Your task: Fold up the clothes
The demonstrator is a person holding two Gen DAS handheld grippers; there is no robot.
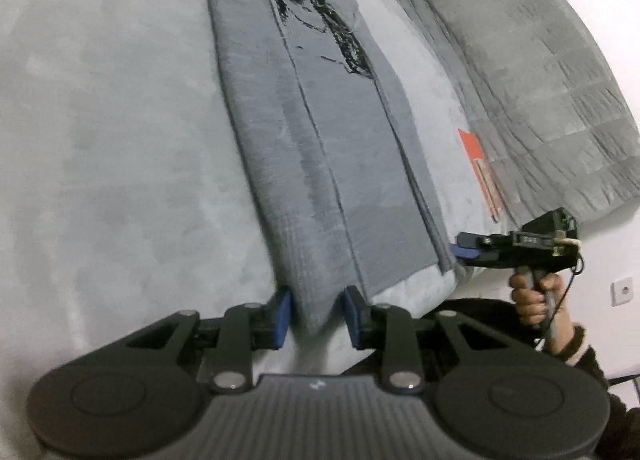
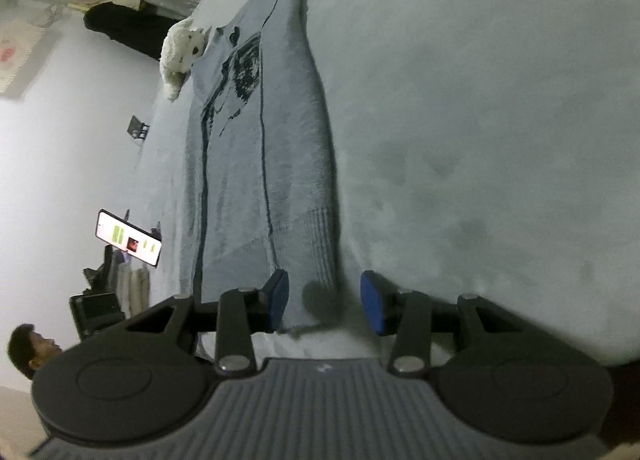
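Both wrist cameras are looking low and close from the bed's near edge, sharing the grey garment.

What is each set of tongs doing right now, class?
Left tongs: open, straddling the sweater hem corner, not yet clamped.
Right tongs: open, at the hem's other corner, holding nothing.

No text, brand or number can be read in either view. The grey garment carries a black print, but it shows no clear letters. The lit phone screen shows coloured patches, too small and blurred to read.
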